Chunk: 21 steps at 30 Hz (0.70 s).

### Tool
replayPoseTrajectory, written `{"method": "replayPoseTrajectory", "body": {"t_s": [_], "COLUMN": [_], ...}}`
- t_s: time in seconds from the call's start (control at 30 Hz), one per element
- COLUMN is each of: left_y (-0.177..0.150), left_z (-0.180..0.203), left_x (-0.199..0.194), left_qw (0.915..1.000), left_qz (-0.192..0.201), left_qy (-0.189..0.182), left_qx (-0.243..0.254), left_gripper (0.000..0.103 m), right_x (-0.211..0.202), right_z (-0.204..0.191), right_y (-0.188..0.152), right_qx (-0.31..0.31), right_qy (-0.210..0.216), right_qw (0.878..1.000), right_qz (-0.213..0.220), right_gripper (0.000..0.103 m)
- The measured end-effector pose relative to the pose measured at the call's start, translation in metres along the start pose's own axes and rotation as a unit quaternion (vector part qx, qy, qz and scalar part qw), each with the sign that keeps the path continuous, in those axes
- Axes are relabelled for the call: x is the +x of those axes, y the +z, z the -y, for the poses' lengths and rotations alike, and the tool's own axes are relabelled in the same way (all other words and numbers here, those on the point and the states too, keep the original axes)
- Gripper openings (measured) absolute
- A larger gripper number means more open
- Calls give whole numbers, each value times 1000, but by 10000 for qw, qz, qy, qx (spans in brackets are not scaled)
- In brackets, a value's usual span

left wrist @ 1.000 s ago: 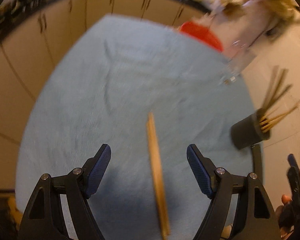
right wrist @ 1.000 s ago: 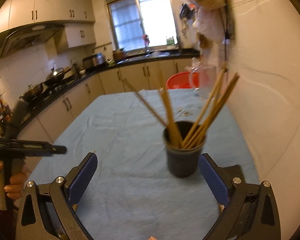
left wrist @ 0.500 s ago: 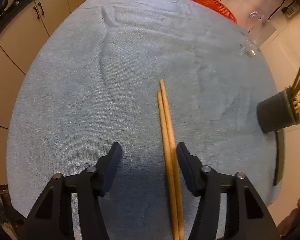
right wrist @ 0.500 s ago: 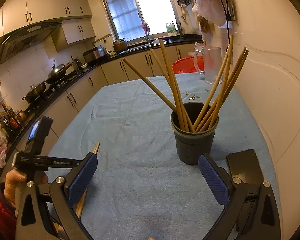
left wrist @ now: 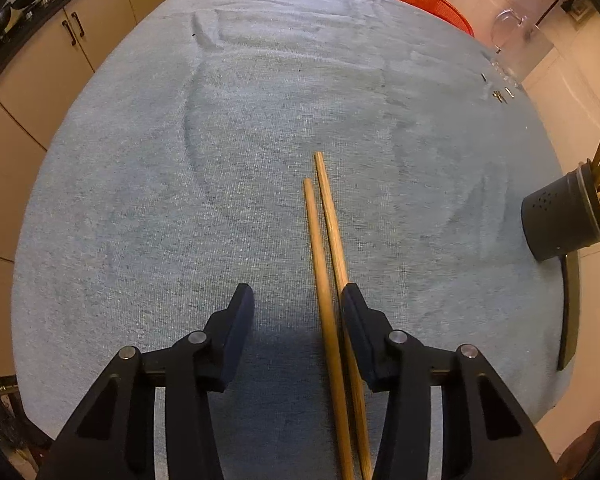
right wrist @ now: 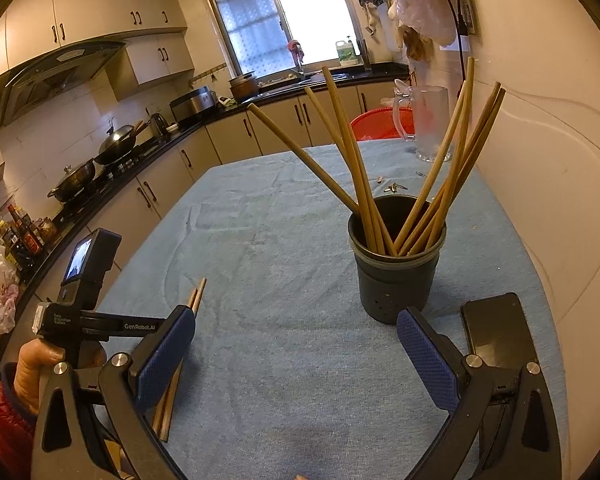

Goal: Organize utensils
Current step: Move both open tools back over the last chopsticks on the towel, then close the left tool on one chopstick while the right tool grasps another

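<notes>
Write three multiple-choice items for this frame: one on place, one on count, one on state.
1. Where do the loose chopsticks lie?
A. inside the holder
B. on the blue cloth, between the left gripper's fingers
C. on the phone

2. How many chopsticks lie loose on the cloth?
A. one
B. two
C. four

3. How does the right gripper stand?
A. shut on a chopstick
B. shut on the holder
C. open and empty

Answers:
1 B: both sticks rest flat on the blue cloth, running back between the left gripper fingers.
2 B: a pair lies side by side.
3 C: the right gripper is spread wide, short of the black holder.
</notes>
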<state>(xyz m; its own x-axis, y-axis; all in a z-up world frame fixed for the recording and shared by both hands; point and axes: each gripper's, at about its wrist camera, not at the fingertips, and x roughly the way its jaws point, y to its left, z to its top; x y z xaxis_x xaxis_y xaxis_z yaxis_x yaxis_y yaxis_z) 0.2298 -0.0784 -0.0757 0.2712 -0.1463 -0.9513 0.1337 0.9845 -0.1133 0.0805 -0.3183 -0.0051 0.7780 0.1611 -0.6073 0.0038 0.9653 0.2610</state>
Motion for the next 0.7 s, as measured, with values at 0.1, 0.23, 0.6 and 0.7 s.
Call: {"method": "replayPoseTrajectory", "body": {"t_s": [0.1,0.23,0.6,0.7], "left_y": [-2,-6,-28,-28], "left_z": [2,1,-43,-49], "left_x": [1,1,-11,-11], "left_qw": [9999,9990,9994,9994], "left_qz": [48,168,244,282], "left_qy": [132,401,155,70], "left_qx": [31,102,-164,-195], "left_gripper": [36,15,11,11], "right_x": [1,5,51,75], "right_z": [-2,-7,-57,-71], "right_y": [-1,-1,9,13], "right_qx": [15,-29,-183,-76], "right_qy": [17,56,675,853], "right_qw": [10000,9999,9937,9889], "right_qz": [-28,-85,-874,-1214], "right_gripper": [103,103,103,103]}}
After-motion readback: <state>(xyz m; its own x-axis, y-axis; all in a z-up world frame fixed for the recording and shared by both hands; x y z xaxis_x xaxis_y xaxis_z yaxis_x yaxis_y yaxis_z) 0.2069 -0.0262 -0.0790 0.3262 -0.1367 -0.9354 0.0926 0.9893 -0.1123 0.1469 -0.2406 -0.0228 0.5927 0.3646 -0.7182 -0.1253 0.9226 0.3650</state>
